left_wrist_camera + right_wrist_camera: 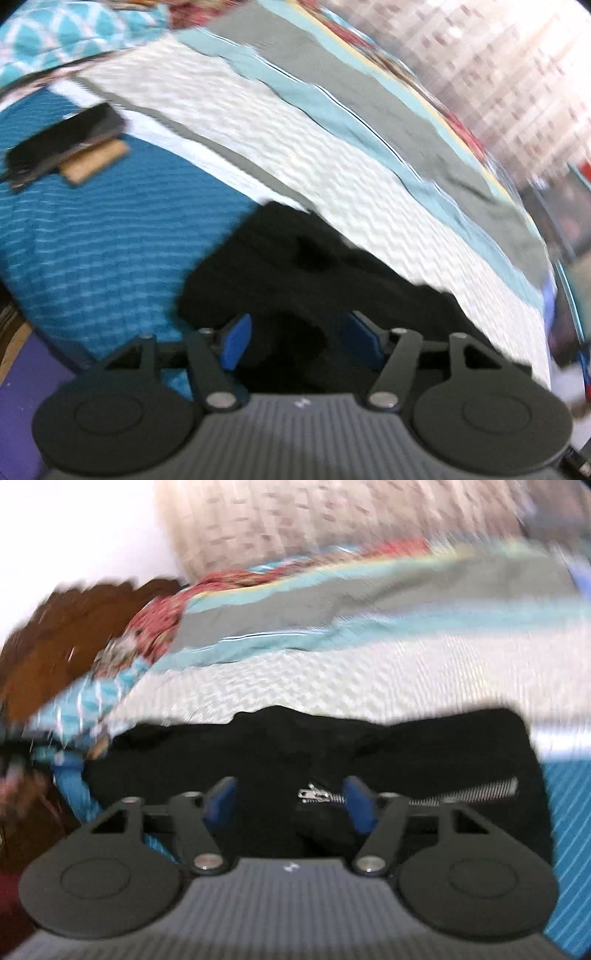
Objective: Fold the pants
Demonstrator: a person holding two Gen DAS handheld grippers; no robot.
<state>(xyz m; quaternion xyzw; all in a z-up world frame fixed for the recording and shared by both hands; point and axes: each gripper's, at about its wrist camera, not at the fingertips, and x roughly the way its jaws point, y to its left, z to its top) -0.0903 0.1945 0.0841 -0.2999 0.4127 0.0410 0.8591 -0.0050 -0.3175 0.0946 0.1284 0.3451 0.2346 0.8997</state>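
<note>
Black pants (303, 273) lie on a bed, bunched in a dark heap right in front of my left gripper (299, 341). Its blue pads (236, 343) stand wide apart, with black cloth between and beneath them. In the right wrist view the pants (406, 746) spread across the bed, with a silver zipper (461, 794) and its pull (314, 794) showing. My right gripper (291, 805) is open just above the cloth, the zipper pull between its blue pads (358, 805). Both views are blurred by motion.
The bedcover (92, 258) is blue, white and grey striped. A black flat object on a tan card (66, 144) lies on the blue part at the left. Patterned pillows (74, 33) sit at the back. A brown headboard (62, 635) stands at the left.
</note>
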